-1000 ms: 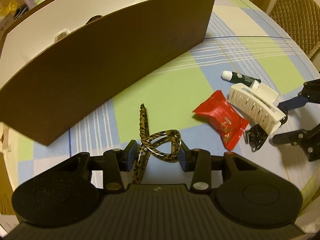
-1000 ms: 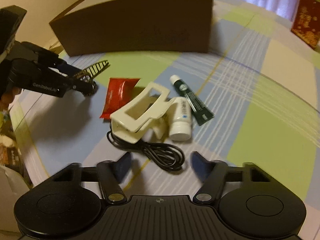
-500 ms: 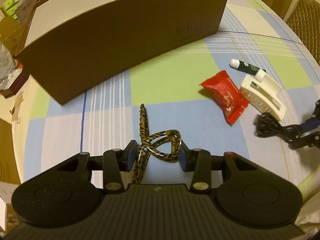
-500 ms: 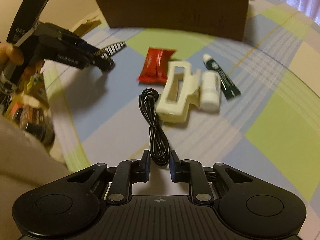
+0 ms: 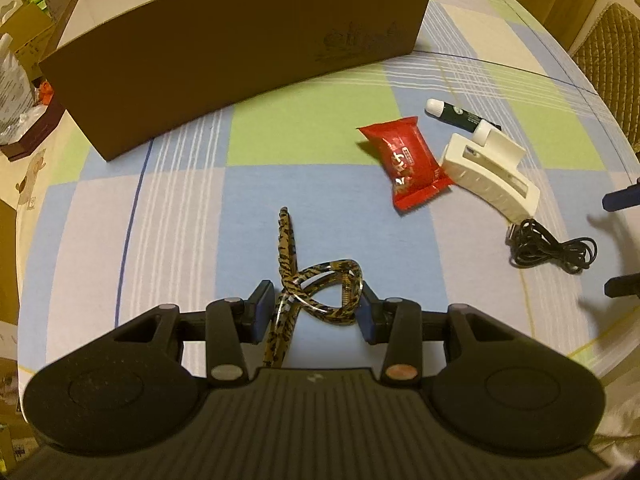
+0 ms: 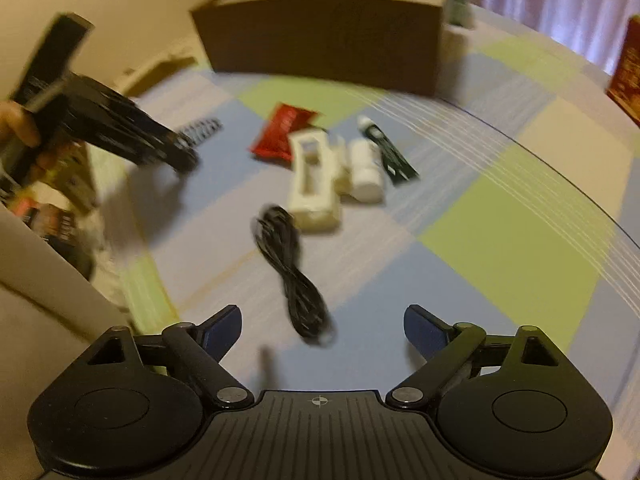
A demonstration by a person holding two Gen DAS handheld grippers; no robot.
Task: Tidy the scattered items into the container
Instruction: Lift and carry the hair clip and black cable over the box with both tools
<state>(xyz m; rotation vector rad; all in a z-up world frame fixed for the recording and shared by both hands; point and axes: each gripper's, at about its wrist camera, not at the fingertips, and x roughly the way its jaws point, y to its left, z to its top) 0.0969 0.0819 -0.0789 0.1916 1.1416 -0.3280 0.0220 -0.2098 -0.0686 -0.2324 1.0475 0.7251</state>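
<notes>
left hand-held gripper is pinching the tiger-stripe hair clip only by its loop, well short of the brown box, so it could swivel and drop; right hand-held gripper gapes wide, holding nothing, black cable lying loose on the desk

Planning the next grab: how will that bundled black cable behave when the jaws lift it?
The black cable is a loose, untied bundle, so it will probably sag and uncoil. It looks thin and light, so a pinch on only a few strands could leave loops trailing toward the white clip.
</notes>
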